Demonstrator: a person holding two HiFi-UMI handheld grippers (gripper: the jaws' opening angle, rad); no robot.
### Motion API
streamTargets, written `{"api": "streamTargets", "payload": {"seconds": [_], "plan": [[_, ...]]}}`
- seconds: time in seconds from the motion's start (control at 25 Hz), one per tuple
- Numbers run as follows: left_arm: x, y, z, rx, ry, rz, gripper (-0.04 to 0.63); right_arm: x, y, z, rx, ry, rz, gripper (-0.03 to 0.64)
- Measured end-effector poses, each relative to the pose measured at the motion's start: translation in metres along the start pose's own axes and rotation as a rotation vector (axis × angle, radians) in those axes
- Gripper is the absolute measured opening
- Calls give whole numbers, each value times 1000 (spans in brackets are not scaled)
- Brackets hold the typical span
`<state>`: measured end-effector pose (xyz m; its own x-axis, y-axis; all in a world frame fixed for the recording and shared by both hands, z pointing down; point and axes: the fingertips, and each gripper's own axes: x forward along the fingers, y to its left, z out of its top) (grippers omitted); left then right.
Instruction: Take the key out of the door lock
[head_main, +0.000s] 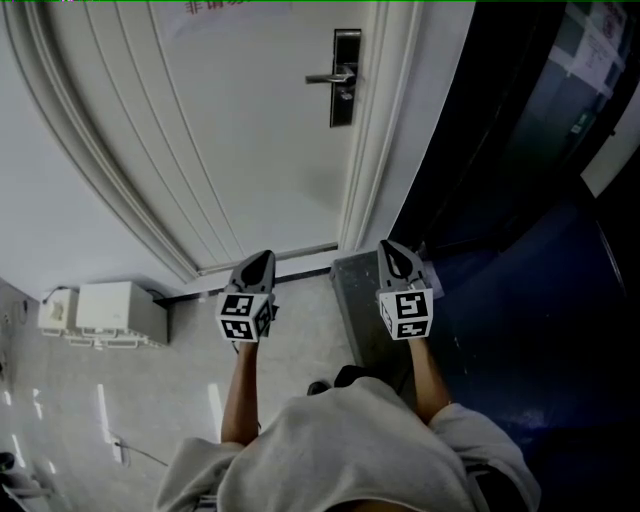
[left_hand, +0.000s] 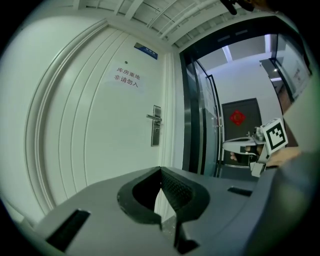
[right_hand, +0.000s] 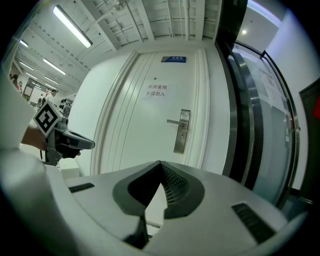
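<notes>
A white door (head_main: 230, 130) stands shut ahead of me. On its right side is a dark metal lock plate (head_main: 345, 78) with a lever handle (head_main: 327, 77). The plate also shows in the left gripper view (left_hand: 156, 125) and the right gripper view (right_hand: 182, 131). It is too far off to make out a key below the handle. My left gripper (head_main: 262, 257) and right gripper (head_main: 392, 247) are held side by side, low and well short of the door. Both point at it. The left gripper (left_hand: 160, 169) is shut with nothing in it, and so is the right gripper (right_hand: 160, 162).
A white box (head_main: 110, 310) sits on the floor by the wall at left. A dark glass wall (head_main: 520, 120) and dark flooring (head_main: 500, 330) run along the right of the door frame. A paper notice (left_hand: 126, 78) hangs on the door.
</notes>
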<state>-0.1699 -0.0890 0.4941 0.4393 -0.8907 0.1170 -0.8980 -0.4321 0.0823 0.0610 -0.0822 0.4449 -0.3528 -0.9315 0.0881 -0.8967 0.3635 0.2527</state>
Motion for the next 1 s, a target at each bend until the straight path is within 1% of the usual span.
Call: {"api": "streamTargets", "payload": {"seconds": [0.24, 0.52, 0.64, 1.0], "plan": [[35, 9, 0, 6, 13, -7, 17, 34, -15, -7, -1, 10, 12, 23], [85, 31, 0, 7, 27, 22, 17, 95, -36, -18, -5, 12, 42, 23], [115, 44, 5, 15, 30, 37, 17, 128, -47, -20, -11, 4, 61, 23], [223, 76, 34, 25, 34, 71, 17, 231, -106, -19, 8, -16, 90, 23]]}}
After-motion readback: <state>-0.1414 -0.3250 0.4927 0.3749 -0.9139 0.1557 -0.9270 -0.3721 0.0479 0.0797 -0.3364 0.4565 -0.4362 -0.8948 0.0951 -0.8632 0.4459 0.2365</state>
